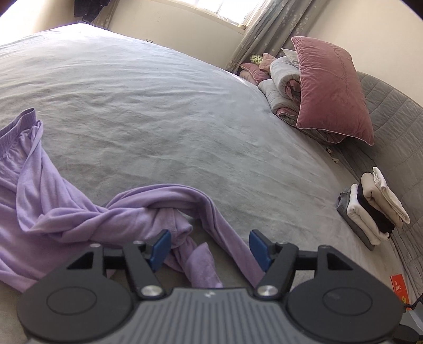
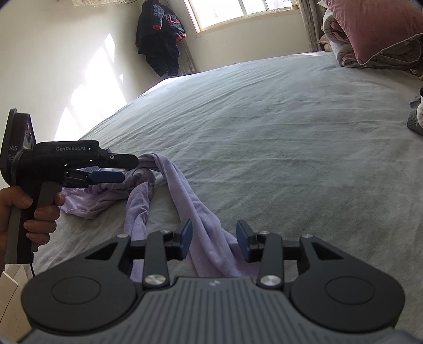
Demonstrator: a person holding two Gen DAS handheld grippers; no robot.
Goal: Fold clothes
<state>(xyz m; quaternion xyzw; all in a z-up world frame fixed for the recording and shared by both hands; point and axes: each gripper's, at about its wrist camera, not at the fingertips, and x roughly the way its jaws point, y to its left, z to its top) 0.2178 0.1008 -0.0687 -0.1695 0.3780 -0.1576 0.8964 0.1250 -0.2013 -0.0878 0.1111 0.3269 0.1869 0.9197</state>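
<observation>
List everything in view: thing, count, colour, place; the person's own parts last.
lilac garment: one, lilac, twisted on the bed's near edge
bed cover: one, grey, over the whole bed
pillow: one, pink, leaning on rolled bedding by the headboard
rolled bedding: one bundle, grey and pink, at the bed's head
folded clothes: one stack, cream, black, grey, by the headboard
dark jacket: one, hanging in the room's corner
left gripper: fingers open, blue pads
right gripper: fingers open, blue pads
hand: one, holding the left gripper's handle

Daylight pours through the blown-out white-framed window (image 2: 246, 10), throwing bright patches on the cream wall (image 2: 87, 79) and soft shadows across the sharp grey bedspread (image 1: 158, 111); fisheye bending darkens corners, near black gripper bodies blur
</observation>
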